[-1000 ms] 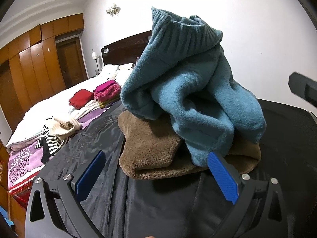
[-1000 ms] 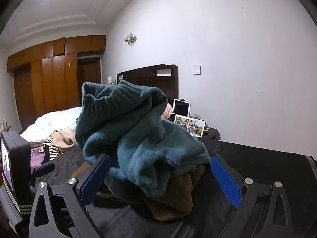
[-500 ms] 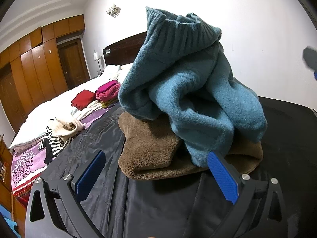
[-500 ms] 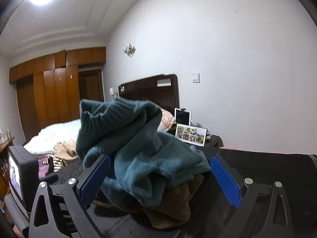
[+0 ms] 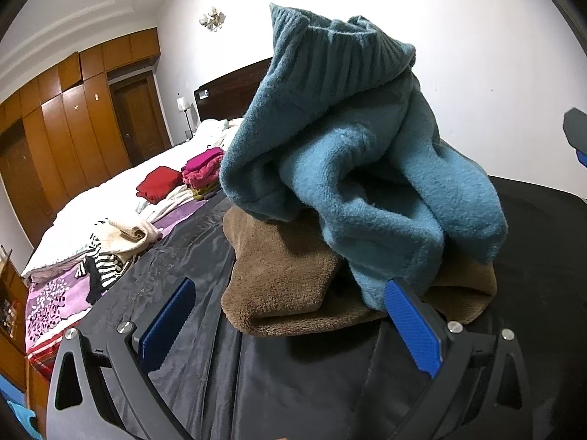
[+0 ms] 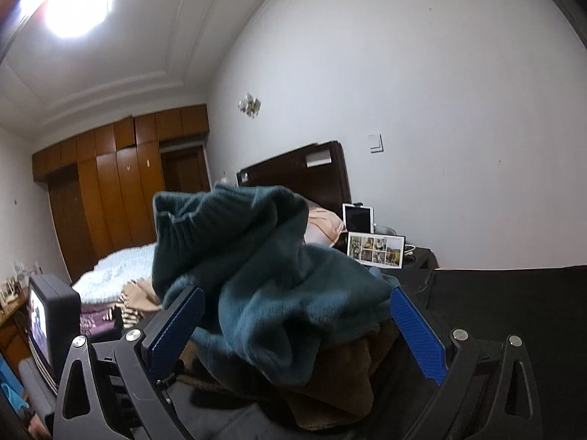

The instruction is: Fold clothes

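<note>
sweaters: one teal sweater [image 5: 367, 168] atop one brown sweater [image 5: 282, 275].

Teal-blue sweater [image 5: 367, 168] with ribbed collar, upper centre. Brown fleece garment [image 5: 279, 278] beneath. Black sheet [image 5: 293, 385] across the lower frame. Left of frame: red garment [image 5: 158, 182], magenta garment [image 5: 203, 165], black-and-white striped garment [image 5: 101, 269]. Blue gripper pads [image 5: 412, 332].

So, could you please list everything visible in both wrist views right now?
teal sweater: 1, teal, heaped on the brown garment
brown garment: 1, brown, on the black sheet
black sheet: 1, black, under the pile
red garment: 1, red, folded on the bed
pink garment: 1, magenta, beside the red one
striped garment: 1, black-white, bed edge
photo frame: 1, nightstand
tablet: 1, white, behind frame
left gripper: jaws open
right gripper: jaws open
</note>
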The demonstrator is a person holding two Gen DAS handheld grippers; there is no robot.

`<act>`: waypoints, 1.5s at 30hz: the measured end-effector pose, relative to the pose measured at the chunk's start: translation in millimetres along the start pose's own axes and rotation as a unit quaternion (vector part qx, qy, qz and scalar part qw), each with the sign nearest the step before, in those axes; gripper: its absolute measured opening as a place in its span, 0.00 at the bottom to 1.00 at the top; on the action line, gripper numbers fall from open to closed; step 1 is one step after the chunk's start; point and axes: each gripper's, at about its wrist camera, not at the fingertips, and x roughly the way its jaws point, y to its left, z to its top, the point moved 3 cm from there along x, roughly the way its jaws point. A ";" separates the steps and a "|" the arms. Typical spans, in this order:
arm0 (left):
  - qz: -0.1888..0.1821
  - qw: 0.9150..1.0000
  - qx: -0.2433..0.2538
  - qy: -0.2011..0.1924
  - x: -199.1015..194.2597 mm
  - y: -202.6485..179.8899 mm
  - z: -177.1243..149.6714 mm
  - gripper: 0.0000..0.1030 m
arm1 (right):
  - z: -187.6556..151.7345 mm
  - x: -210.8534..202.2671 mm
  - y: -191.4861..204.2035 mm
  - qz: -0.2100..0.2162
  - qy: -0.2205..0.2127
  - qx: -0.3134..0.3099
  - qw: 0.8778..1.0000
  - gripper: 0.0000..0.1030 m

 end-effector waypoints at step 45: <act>-0.044 0.998 -0.045 -0.008 35.9 34.8 21.8 1.00 | -31.4 32.3 5.8 -0.028 0.055 -0.047 0.997 1.00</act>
